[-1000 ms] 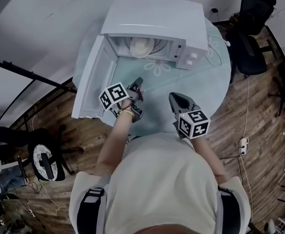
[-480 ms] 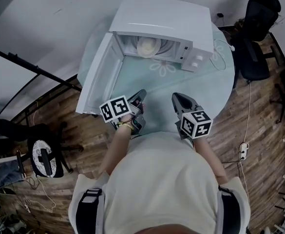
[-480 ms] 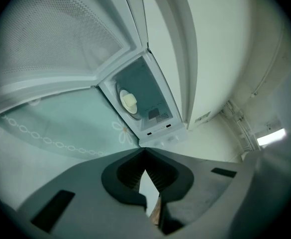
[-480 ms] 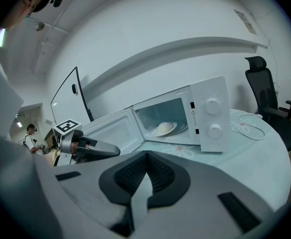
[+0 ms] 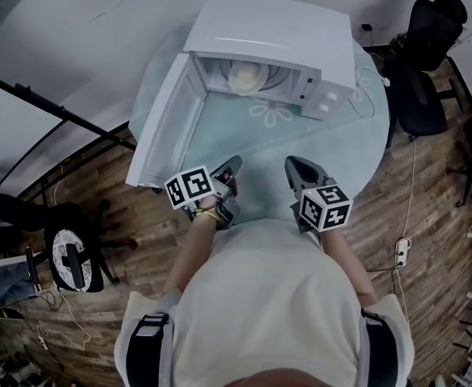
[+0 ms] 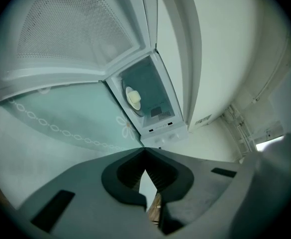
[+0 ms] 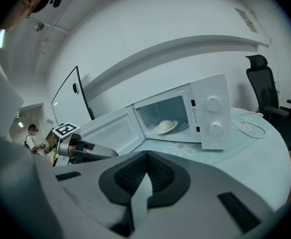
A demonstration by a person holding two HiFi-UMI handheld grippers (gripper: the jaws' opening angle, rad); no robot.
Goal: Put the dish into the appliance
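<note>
Dish (image 5: pixel 248 77) inside the open microwave (image 5: pixel 277 32)
Left gripper (image 5: pixel 233 164) and right gripper (image 5: pixel 293 163) hover in front of it, jaws closed, empty.

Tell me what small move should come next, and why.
Probably swing the open door shut with the left tongs, which are nearest it: the dish already sits inside the microwave, and both the left and the right tongs are closed and empty.
</note>
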